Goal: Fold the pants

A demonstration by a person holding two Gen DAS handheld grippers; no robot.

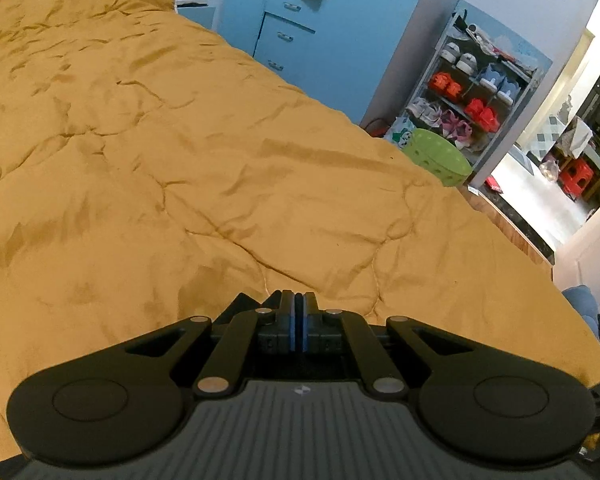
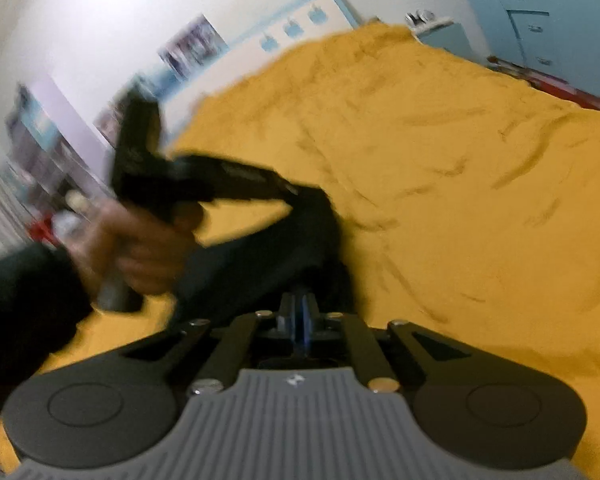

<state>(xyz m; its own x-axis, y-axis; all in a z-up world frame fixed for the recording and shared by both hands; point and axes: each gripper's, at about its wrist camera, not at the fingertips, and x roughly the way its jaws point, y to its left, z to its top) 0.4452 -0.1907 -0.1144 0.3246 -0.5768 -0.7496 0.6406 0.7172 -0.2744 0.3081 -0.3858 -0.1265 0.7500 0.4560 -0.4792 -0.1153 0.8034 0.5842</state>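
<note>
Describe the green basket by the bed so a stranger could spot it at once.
Start at the big bed under the mustard-yellow quilt and follow its far right edge to the floor. There, in front of the metal shoe rack, sits the lime-green basket. It is the only green thing there, round, with oval holes in its wall, unlike the red and pale shoes behind it.

A bed (image 1: 148, 152) fills most of both views, covered edge to edge by a mustard-yellow quilted blanket (image 2: 440, 168) that is creased and rumpled all over. In the right wrist view, dark pants (image 2: 260, 256) lie on the blanket at the near side, left of the middle, with one part raised off the cover; blur hides their exact shape. The far end of the bed meets the wall, with a blue bedside cabinet (image 1: 196, 10) beside its far right corner.
</note>
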